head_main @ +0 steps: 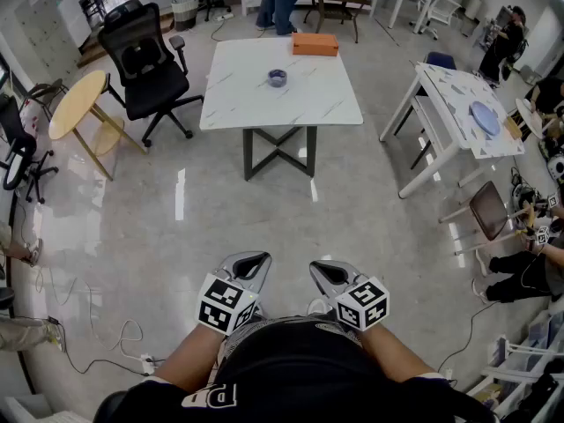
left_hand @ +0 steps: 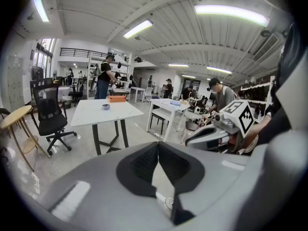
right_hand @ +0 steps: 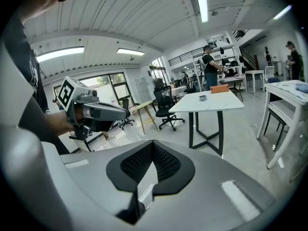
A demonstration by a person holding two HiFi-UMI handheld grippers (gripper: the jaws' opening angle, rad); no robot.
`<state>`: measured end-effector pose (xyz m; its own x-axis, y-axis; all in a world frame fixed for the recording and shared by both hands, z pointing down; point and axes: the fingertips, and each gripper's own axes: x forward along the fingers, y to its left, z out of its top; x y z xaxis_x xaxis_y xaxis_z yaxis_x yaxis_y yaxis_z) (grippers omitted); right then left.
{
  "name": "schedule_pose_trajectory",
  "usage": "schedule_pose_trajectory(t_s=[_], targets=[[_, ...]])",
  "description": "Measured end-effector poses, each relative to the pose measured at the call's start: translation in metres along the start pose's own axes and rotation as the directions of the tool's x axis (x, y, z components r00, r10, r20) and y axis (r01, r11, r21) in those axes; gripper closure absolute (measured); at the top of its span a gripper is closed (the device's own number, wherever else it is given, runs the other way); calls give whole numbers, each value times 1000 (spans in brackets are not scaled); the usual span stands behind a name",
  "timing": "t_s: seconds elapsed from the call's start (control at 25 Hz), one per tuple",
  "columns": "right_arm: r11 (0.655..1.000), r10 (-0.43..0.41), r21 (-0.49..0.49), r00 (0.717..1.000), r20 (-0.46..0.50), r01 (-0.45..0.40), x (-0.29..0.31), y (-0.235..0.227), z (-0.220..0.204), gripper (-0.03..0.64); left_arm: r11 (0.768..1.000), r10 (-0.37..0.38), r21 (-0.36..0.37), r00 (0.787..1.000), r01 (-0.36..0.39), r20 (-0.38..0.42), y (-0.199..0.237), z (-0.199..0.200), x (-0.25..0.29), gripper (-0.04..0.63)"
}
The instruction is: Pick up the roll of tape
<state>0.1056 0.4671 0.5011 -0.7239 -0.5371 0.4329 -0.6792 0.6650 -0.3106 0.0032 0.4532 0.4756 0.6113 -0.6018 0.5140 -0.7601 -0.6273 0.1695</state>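
As tape ring (head_main: 278, 78) rests, square marbled tabletop (head_main: 245, 104)

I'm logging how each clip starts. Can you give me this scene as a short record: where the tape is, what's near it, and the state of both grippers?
roll of tape: lying on the white table, untouched
orange box: at the table's far edge, apart from the tape
left gripper: jaws together, empty, well short of the table
right gripper: jaws together, empty, beside the left
office chair: left of the table
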Motion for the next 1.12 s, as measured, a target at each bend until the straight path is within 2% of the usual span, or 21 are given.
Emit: schedule_pose_trajectory(t_s=[0.52, 1.0, 1.12], targets=[[1000, 11, 21, 1000, -3, -11, 2, 3, 3, 618, 1000, -1, 12, 1000, 1, 2, 4, 3, -6, 535], [997, -23, 67, 1000, -2, 23, 21, 16, 1, 618, 999, -29, -15, 1000, 29, 12, 23, -4, -15, 535], [997, -26, 75, 1000, 1, 26, 29, 25, 3, 618, 998, -42, -43, 999, 43, 12, 32, -9, -23, 535]])
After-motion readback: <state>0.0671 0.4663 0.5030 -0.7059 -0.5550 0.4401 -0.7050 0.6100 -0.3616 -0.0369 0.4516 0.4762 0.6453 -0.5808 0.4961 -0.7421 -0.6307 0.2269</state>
